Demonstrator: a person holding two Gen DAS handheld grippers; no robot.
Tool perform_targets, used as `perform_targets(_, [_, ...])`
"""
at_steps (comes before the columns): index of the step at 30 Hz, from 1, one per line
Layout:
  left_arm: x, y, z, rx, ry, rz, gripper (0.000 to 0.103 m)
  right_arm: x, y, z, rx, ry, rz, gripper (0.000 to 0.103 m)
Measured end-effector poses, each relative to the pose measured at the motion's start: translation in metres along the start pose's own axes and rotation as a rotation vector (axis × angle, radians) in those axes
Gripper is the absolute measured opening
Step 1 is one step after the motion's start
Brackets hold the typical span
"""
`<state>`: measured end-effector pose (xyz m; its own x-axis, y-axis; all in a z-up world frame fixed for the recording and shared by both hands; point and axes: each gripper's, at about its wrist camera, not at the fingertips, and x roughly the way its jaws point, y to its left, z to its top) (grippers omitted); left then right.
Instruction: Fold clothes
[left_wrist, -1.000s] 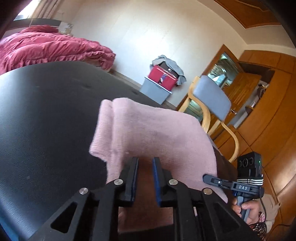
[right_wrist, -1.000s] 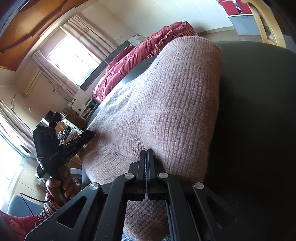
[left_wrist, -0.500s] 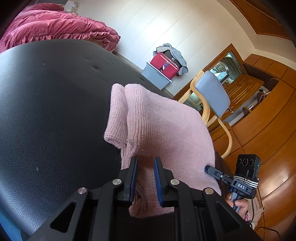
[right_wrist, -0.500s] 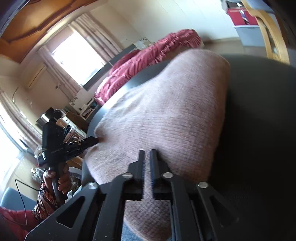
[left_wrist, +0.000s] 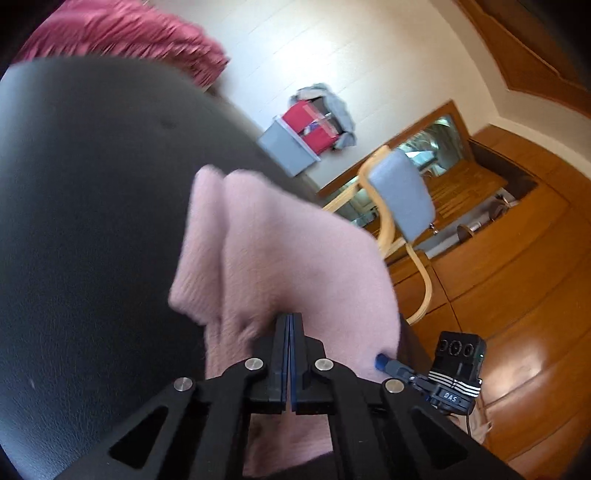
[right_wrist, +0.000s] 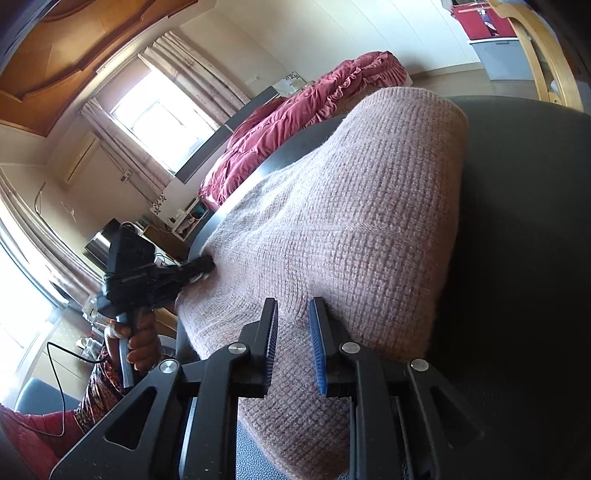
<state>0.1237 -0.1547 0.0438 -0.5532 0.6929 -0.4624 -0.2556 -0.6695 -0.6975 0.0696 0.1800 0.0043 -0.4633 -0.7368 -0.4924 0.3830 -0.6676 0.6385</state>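
A folded pink knit garment (left_wrist: 295, 266) lies on a black table (left_wrist: 92, 221). My left gripper (left_wrist: 290, 325) has its jaws closed together at the garment's near edge, pinching the knit. In the right wrist view the same garment (right_wrist: 351, 221) fills the middle, and my right gripper (right_wrist: 293, 325) is open just above its near edge, holding nothing. The left gripper also shows in the right wrist view (right_wrist: 201, 267), its tip on the garment's left edge. The right gripper shows in the left wrist view (left_wrist: 384, 360) at the garment's right corner.
A wooden chair with a grey back (left_wrist: 399, 206) stands past the table's far right edge. A grey bin with red boxes (left_wrist: 295, 144) sits against the wall. A bed with a red quilt (right_wrist: 303, 110) lies beyond the table. Wooden cabinets (left_wrist: 517, 240) line the right.
My left gripper has shut on the garment's edge; it was open before. My right gripper, shut a second ago, has opened and let go of the garment.
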Motion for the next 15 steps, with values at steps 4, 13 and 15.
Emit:
perform_targets(4, [0.001, -0.011, 0.012, 0.086, 0.004, 0.072, 0.0, 0.001, 0.001, 0.0, 0.0, 0.001, 0.0, 0.019])
perform_targets(13, [-0.003, 0.019, -0.002, -0.023, 0.038, 0.002, 0.033, 0.0, -0.003, 0.0, 0.009, 0.003, 0.01, 0.019])
perform_targets(15, [-0.004, 0.02, -0.002, -0.015, 0.04, 0.019, 0.033, 0.001, -0.002, 0.0, 0.008, 0.003, 0.007, 0.019])
